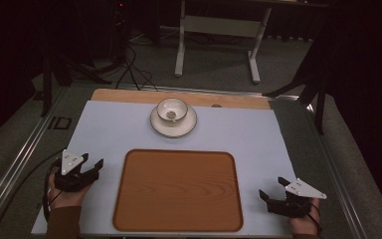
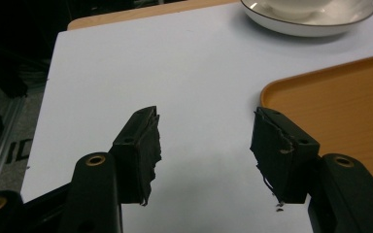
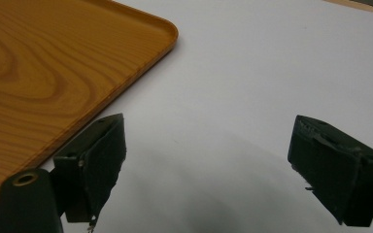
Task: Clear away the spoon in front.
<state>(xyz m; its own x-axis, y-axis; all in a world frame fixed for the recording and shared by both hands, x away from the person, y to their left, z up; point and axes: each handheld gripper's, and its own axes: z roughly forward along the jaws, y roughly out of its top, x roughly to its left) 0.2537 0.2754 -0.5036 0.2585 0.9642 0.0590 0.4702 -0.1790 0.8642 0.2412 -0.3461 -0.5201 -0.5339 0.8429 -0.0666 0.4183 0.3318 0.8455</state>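
Tray (image 1: 178, 190) — hand-held gripper (image 1: 90, 163) beside, wide, empty

High view: dim overall; surroundings beyond the table (image 1: 129, 129) fall to near black, image soft and grainy. Lighting is diffuse, from above, with faint shadows. Left gripper view: the saucer (image 2: 315, 22) rim shows mild glare; near claw parts are slightly blurred. Right gripper view: a soft shadow lies on the white surface between the jaws.

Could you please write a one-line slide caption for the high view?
Two open grippers, left gripper and right gripper, flank a rectangular wooden tray; beyond it, a white cup sits on its saucer.
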